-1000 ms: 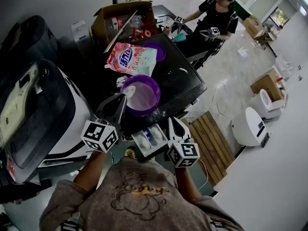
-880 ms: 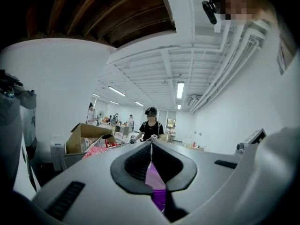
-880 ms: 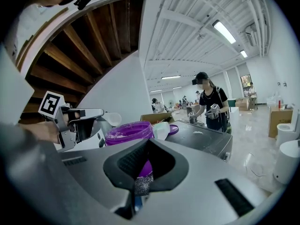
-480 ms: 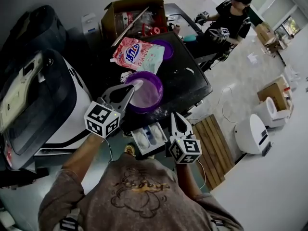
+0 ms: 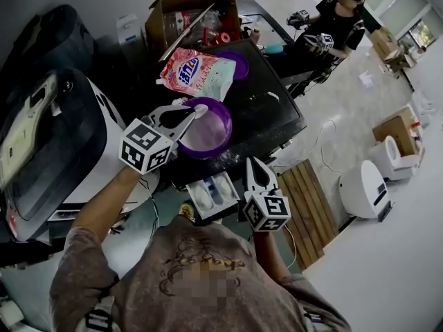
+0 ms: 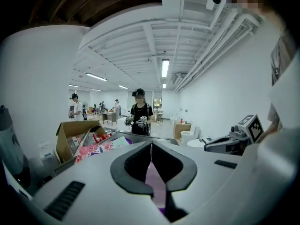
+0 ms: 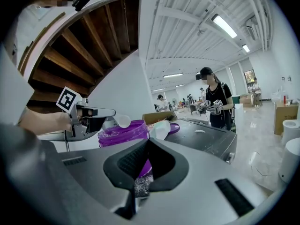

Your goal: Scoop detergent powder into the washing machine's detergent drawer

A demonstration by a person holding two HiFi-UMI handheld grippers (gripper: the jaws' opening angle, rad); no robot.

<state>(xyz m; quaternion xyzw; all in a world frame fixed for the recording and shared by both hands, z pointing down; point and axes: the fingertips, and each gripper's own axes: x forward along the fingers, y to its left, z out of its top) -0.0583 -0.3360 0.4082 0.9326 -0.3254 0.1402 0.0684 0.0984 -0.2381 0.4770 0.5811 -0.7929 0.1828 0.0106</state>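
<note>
A purple tub (image 5: 208, 131) of white powder stands on the black table (image 5: 266, 109), with a pink detergent bag (image 5: 194, 72) behind it. My left gripper (image 5: 194, 111) is shut on the handle of a small white scoop (image 5: 201, 108), held over the tub's left rim. The right gripper view shows the scoop (image 7: 123, 120) raised just above the tub (image 7: 123, 132). The detergent drawer (image 5: 211, 196) stands pulled out below the table's front edge. Just to the drawer's right, my right gripper (image 5: 253, 163) is shut and holds nothing.
A washing machine (image 5: 62, 151) fills the left side. A cardboard box (image 5: 187, 12) of items and a purple lid (image 5: 239, 64) lie at the table's back. A person (image 5: 339, 12) with grippers stands beyond. A wooden pallet (image 5: 304, 199) and white appliances (image 5: 363, 185) are on the floor at right.
My left gripper has lifted the scoop from inside the tub up to its left rim. The right gripper has barely moved.
</note>
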